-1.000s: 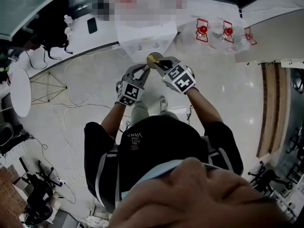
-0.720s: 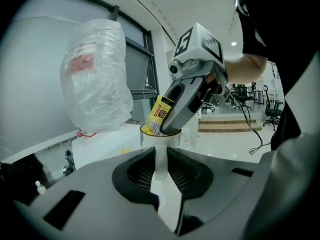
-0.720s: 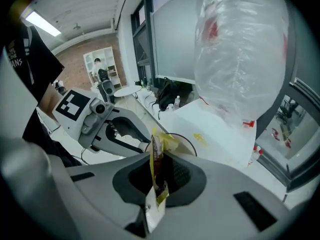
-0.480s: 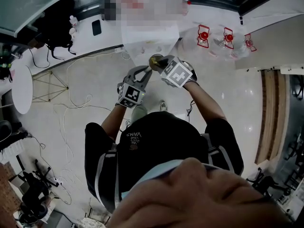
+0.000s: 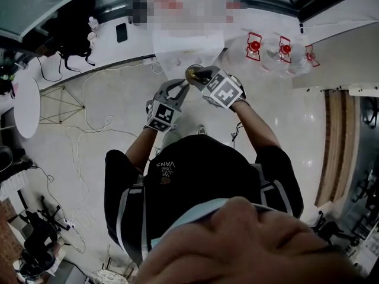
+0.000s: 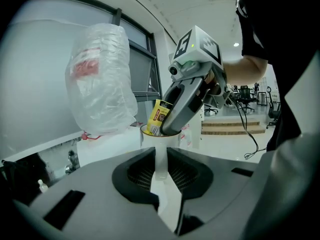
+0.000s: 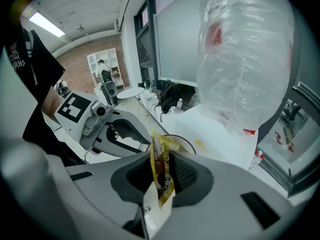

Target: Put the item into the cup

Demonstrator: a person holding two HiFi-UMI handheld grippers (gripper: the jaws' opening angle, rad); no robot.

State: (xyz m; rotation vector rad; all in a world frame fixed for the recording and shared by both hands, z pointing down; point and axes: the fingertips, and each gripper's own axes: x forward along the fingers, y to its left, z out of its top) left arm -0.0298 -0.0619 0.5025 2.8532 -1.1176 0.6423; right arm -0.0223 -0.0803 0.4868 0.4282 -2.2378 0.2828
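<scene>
Yellow sachet (image 7: 158,160), print illegible, in right gripper (image 7: 162,171), seemingly inside white cup (image 6: 159,141)

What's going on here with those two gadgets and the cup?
A person works a gripper in each hand. The left gripper is clamped on a white cup and holds it up off any surface. The right gripper pinches a yellow packet, whose lower end sits inside the cup's rim. The packet is not yet released.
</scene>
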